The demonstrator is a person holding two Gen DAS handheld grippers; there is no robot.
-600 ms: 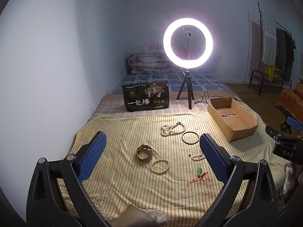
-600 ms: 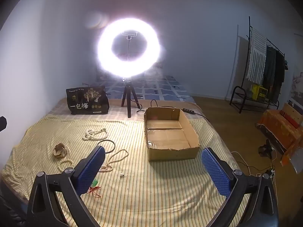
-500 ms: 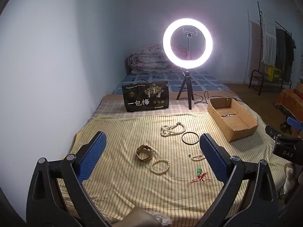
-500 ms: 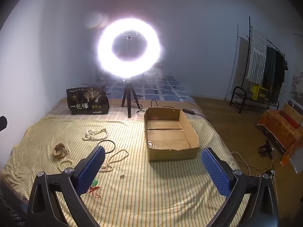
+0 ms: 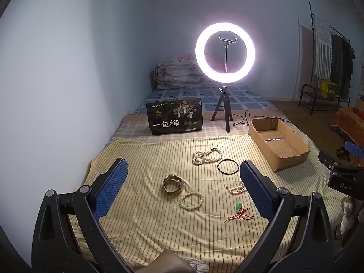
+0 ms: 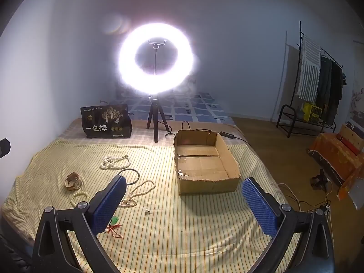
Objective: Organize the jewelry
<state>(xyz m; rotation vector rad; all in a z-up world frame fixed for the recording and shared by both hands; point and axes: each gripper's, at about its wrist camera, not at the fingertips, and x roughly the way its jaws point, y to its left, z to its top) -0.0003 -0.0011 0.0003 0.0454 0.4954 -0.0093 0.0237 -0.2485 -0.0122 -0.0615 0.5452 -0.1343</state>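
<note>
Jewelry lies on a yellow striped cloth [image 5: 141, 223]: a gold watch [image 5: 173, 184], a pale bead bracelet [image 5: 191, 200], a white bead necklace pile [image 5: 207, 156], a black ring [image 5: 228, 166], a bead string [image 5: 237, 189] and a green pendant on red cord [image 5: 239, 211]. An open cardboard box [image 6: 204, 161] stands to the right. My left gripper [image 5: 183, 190] is open and empty, above the watch and bracelet. My right gripper [image 6: 183, 201] is open and empty, in front of the box. The watch [image 6: 73, 181] and bead string [image 6: 138, 192] show in the right wrist view too.
A lit ring light on a tripod [image 5: 225, 54] and a black printed bag [image 5: 174, 116] stand at the back of the bed. A cable [image 6: 225, 135] runs behind the box. A clothes rack [image 6: 318, 79] stands at the far right. A wall borders the left side.
</note>
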